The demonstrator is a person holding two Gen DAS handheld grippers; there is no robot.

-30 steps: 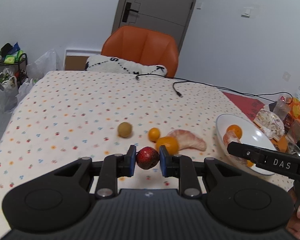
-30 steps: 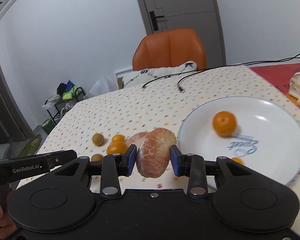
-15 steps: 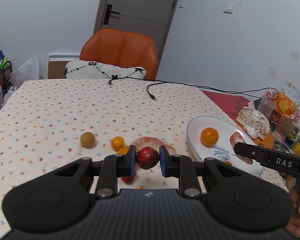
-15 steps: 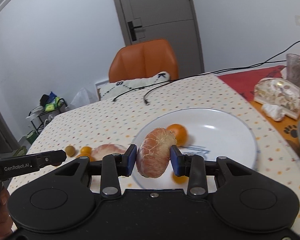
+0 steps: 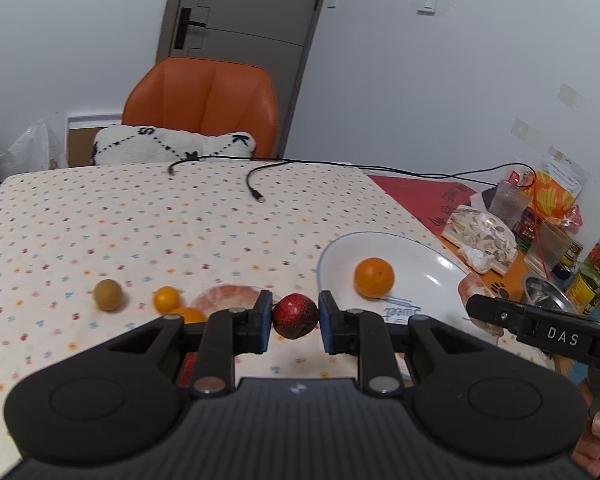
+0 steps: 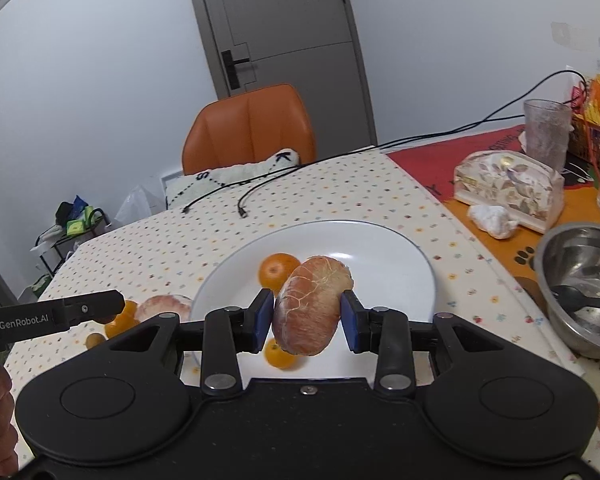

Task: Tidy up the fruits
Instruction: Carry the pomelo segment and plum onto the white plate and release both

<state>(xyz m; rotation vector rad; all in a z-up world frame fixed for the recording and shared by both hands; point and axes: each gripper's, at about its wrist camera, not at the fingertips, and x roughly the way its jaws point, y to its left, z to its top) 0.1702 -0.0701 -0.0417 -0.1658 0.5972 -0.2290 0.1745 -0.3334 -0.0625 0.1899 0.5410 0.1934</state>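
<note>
Far out at nine o'clock on the dotted tablecloth (image 5: pixel 100 216) sat a small brownish-green fruit (image 5: pixel 107 294), with a little orange one (image 5: pixel 166 299) just beside it and another orange fruit (image 5: pixel 188 314) half hidden behind the tool. A peeled pomelo segment (image 5: pixel 228 298) lay next to them, still on the cloth.

Then the left gripper (image 5: pixel 292 315): its jaws were pinched narrow on a small dark-red fruit (image 5: pixel 295 315), carried clear of the cloth and pointed toward twelve o'clock, the white plate (image 5: pixel 428 276) off at its two o'clock. On that plate rested one orange (image 5: pixel 373 277), and a smaller orange fruit (image 6: pixel 279 354) lay near the plate's near edge.

Over to the right gripper (image 6: pixel 306 314). Its jaws were spread fairly wide around a fat peeled pomelo piece (image 6: pixel 310 306), clamped across the middle and tilted, apparently above the near half of the plate. A steel bowl (image 6: pixel 576 280) with a spoon stood at three o'clock, out of the way.

By my reckoning this was the carry-and-place step, both hands loaded. The right one looked ready first: it needed lowering at an open patch beside the orange, then a gentle release, since that soft segment could roll or squash. The red fruit would need swinging toward two o'clock over the rim before letting go.
</note>
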